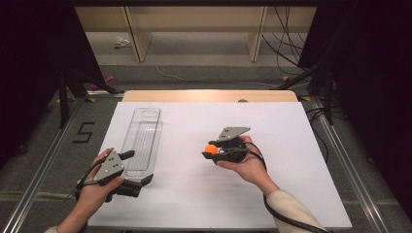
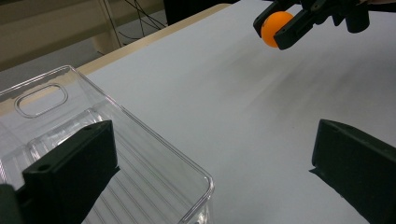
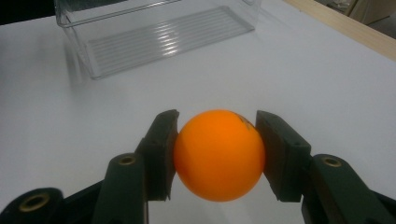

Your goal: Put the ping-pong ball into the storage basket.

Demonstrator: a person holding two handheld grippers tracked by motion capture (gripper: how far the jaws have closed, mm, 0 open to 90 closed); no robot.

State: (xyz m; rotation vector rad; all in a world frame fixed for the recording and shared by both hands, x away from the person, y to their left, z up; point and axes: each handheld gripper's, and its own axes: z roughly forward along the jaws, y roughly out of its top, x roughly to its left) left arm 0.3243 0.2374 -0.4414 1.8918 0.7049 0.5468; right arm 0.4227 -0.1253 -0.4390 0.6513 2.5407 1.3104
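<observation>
Your right claw [image 3: 217, 154] is clenched on the orange ball [image 3: 218, 155], held above the white worktop [image 1: 272, 194]. Your left claw [image 2: 210, 172] stands released at the clear tray [image 1: 141, 141]. Carry the ball level over that tray, lower it inside, then release gently.

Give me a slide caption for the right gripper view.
Right gripper clamps an orange ball above the white table, clear tray beyond.

The right gripper [image 1: 212, 151] sits in an upturned palm above the table, jaws pointing left and clamped on a small orange ball [image 3: 218, 155] – held clear of the surface. The left gripper [image 1: 138, 169] rests low near the table's front-left, jaws spread wide, gripping nothing
</observation>
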